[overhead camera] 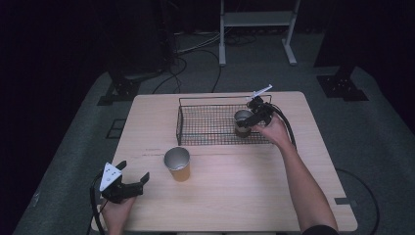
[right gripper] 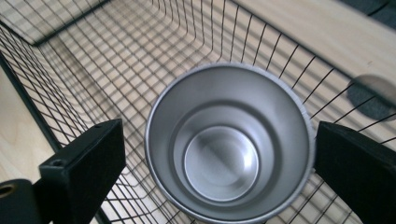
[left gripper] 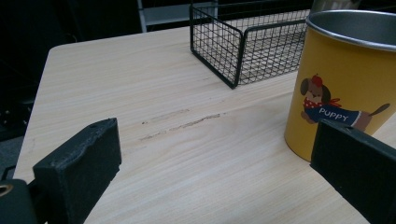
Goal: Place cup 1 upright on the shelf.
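While the right gripper (overhead camera: 252, 119) hangs over the wire basket (overhead camera: 195, 128) at the table's 1 o'clock sector, its jaws stand apart, one on each side of a steel cup (overhead camera: 242, 121) that sits upright inside the basket's right end. From the right gripper view, the cup (right gripper: 229, 142) is seen straight down its empty bore; the left jaw stands clear of the rim with basket mesh (right gripper: 93, 70) visible between, and the right jaw lies at or just beside the rim, contact not confirmable. This straddling posture suits either a grasp about to close or a release just completed; which one applies cannot be determined.

The left gripper (overhead camera: 128, 179) rests low at the table's (overhead camera: 235, 200) 7 o'clock corner, held in the person's left hand (overhead camera: 116, 213), jaws spread wide and clamped on nothing. In its own view the yellow cup (left gripper: 348, 79), printed with a cartoon dog and the word PUPPY, stands upright at 3 o'clock, just beyond the right jaw and apart from it. In the high view that cup (overhead camera: 177, 164) stands near table centre, outside the basket and just short of its front wall.

Judgement: the left gripper is parked facing the yellow cup, probably so that it can be taken next. With both cups upright and empty, tipping risk at the rim is the main concern.
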`<act>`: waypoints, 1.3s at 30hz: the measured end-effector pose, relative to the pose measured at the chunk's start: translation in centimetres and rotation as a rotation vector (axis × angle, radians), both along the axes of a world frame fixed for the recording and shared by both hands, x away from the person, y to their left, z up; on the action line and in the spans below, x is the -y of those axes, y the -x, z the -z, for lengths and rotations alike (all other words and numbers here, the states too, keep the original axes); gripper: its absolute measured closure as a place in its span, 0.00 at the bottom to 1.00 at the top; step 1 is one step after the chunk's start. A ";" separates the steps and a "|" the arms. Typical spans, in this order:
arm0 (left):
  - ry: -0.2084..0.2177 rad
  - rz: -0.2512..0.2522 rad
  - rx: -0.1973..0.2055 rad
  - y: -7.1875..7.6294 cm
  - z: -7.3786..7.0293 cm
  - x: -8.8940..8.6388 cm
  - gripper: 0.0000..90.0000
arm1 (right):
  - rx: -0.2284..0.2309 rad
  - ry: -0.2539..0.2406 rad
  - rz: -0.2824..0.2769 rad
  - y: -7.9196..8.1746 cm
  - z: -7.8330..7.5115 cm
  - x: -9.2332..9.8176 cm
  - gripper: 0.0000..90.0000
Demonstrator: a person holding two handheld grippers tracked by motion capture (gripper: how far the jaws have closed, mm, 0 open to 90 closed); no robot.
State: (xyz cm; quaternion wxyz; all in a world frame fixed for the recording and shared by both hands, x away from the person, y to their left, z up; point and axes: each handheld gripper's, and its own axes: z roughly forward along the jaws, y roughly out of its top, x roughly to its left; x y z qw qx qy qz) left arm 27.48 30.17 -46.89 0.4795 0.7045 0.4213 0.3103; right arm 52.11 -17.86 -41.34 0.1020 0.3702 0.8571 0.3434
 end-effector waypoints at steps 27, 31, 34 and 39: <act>0.003 0.010 -0.009 -0.3 0.1 0.5 0.01 | 0.127 -0.128 0.024 6.1 -4.2 6.3 0.04; 0.008 0.017 -0.007 -0.3 0.2 0.4 0.01 | 0.143 -0.138 0.024 7.7 -4.4 7.5 0.05; 0.011 0.024 -0.007 -0.2 0.2 0.3 0.01 | 0.144 -0.141 0.032 8.8 -4.6 8.3 0.05; 0.017 0.022 -0.004 -0.1 0.2 0.3 0.01 | 0.153 -0.160 0.038 10.4 -4.7 9.6 0.06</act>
